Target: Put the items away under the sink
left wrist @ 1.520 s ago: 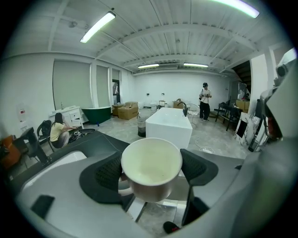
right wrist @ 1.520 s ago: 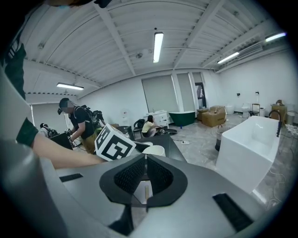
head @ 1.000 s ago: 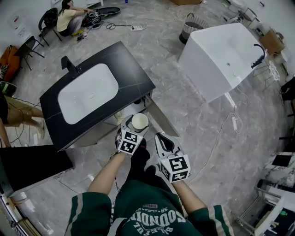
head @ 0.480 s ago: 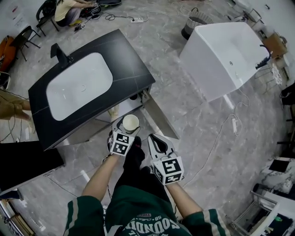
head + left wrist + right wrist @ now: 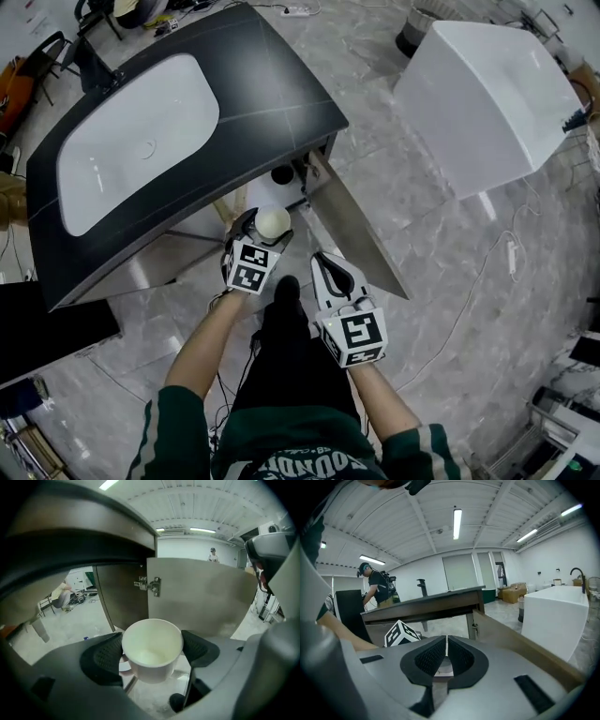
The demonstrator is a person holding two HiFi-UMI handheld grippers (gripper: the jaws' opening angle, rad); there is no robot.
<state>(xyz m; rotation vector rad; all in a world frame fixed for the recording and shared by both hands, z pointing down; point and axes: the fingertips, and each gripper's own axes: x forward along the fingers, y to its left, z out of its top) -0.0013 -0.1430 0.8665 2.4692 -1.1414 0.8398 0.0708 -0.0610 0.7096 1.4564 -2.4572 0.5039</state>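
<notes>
A white mug [image 5: 151, 648] sits upright and empty between the pads of my left gripper [image 5: 152, 651], which is shut on it. In the head view the mug [image 5: 273, 222] and left gripper [image 5: 255, 236] hang just in front of the open cabinet under the black sink counter [image 5: 244, 84]. The cabinet door [image 5: 352, 228] stands swung open to the right; in the left gripper view the door [image 5: 201, 595] with its hinge fills the background. My right gripper [image 5: 333, 279] is lower right of the left one, its pads [image 5: 461, 656] pressed together on nothing.
A white basin [image 5: 131, 127] is set in the counter, with a black tap [image 5: 89, 66]. A dark round object [image 5: 282, 174] lies inside the cabinet. A white bathtub [image 5: 492, 94] stands at the upper right. A person [image 5: 377, 590] stands behind the counter.
I have moved closer to the sink cabinet, which now fills more of the head view. The left gripper has carried the mug toward the cabinet opening. The right gripper stayed shut.
</notes>
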